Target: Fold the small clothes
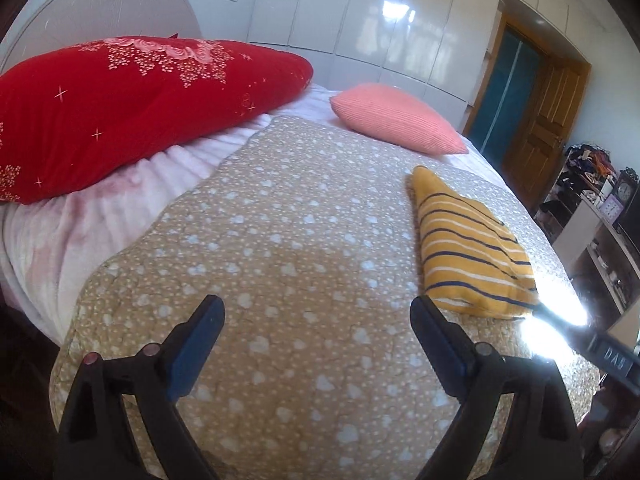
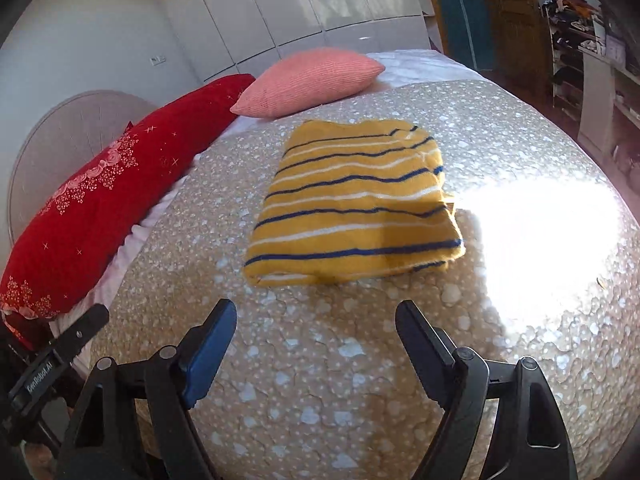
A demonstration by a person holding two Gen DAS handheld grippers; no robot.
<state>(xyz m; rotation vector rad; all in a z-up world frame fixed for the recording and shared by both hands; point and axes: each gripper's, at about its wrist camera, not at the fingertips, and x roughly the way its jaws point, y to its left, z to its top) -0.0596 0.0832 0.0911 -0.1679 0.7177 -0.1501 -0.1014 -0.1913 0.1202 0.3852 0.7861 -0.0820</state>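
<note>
- The yellow sweater [image 2: 352, 204] lies folded on the bed cover [image 2: 320, 360]. It has thin blue and white stripes.
- It makes a flat, almost square pile. One folded edge faces the camera.
- The right tool [image 2: 316, 316] hangs over the bed cover, just in front of the sweater. Its two fingers are spread wide apart. Nothing is between them, and they do not touch the sweater.
- The left finger of that tool has a blue pad [image 2: 208, 356] on the inside.
- The left tool [image 1: 318, 312] hangs over a bare part of the bed cover too. Its fingers are also spread wide, with nothing between them.
- In the left view the sweater [image 1: 468, 248] sits off to the right, just past the right finger. I cannot tell if the finger tip touches it.
- The bed cover is tan with small white hearts and dots.
- A very bright patch of sun [image 2: 540, 232] falls on the cover, right beside the sweater's right edge.
- A long red pillow [image 1: 120, 112] with pink flowers lies at the head of the bed, on a pale pink blanket [image 1: 80, 232].
- A smaller pink pillow [image 1: 396, 118] lies near it, well apart from the sweater.
- Behind the bed is a round white headboard [image 1: 100, 8] and a wall of shiny white closet doors [image 1: 400, 20].
- A brown wooden door [image 1: 548, 120] stands to the right. Beside it are shelves with clothes and a small clock [image 1: 624, 192].
</note>
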